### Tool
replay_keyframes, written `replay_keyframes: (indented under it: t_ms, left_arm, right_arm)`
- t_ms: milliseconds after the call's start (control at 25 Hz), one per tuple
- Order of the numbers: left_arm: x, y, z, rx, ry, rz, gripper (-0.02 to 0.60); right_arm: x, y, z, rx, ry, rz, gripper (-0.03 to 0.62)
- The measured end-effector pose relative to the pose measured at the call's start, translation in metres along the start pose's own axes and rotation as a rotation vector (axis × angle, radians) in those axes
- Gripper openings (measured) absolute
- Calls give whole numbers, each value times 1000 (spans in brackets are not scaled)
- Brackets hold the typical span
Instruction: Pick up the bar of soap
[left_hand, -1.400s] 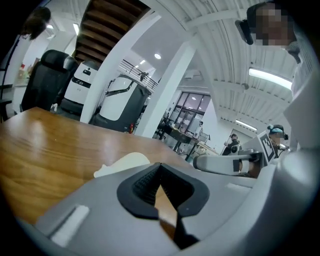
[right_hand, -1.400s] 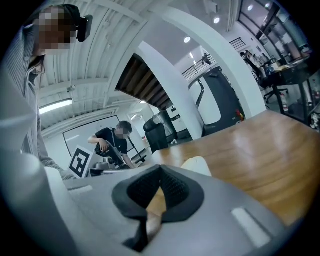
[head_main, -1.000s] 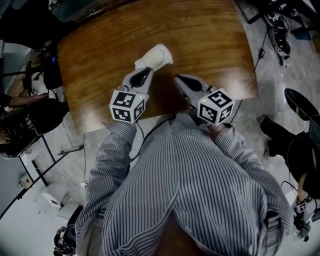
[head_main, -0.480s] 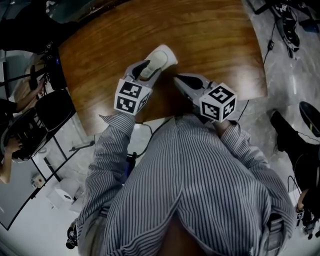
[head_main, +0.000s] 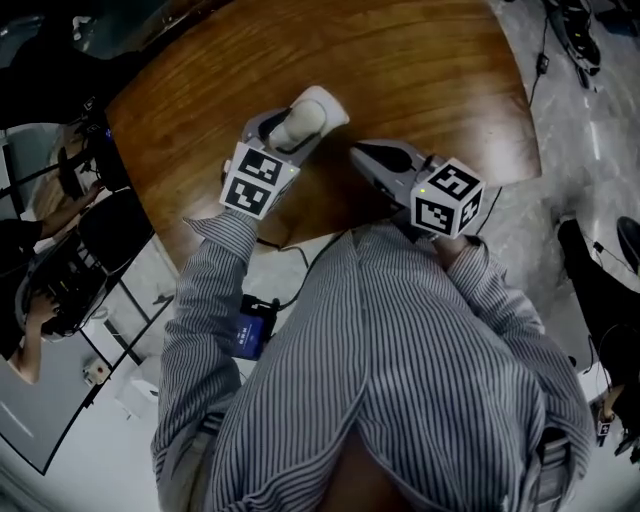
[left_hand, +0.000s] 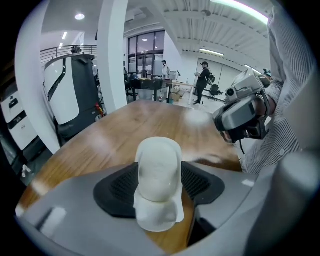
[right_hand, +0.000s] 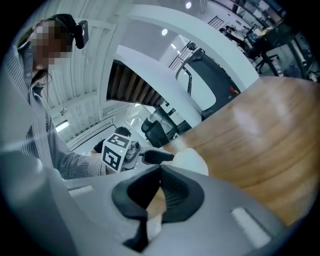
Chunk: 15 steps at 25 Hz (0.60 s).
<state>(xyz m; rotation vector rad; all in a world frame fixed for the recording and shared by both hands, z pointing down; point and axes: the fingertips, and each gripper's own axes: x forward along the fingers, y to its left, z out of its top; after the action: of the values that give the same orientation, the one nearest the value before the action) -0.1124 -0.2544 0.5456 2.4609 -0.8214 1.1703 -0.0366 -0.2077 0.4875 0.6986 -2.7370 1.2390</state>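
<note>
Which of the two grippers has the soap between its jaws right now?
The left gripper: its jaws are opening, with the white bar of soap standing between the pads. The right gripper is shut and empty, apart from the soap.

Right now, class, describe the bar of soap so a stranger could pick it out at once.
Start at the brown wooden table. Near the person's edge, the left hand-held gripper has its jaws opening around the bar of soap. It is the only white, rounded lump; its neighbours are grey and black.
</note>
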Motion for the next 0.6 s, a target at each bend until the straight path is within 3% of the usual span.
replay_keyframes:
  t_ms: [360,600]
  left_arm:
    - [11,1,-7,170,147,-71,275]
    - [10,6,-6,159,186,-96,269]
  right_arm:
    - [0,2,1,12,7,16,2]
    - [2,5,5,11,15,19,2]
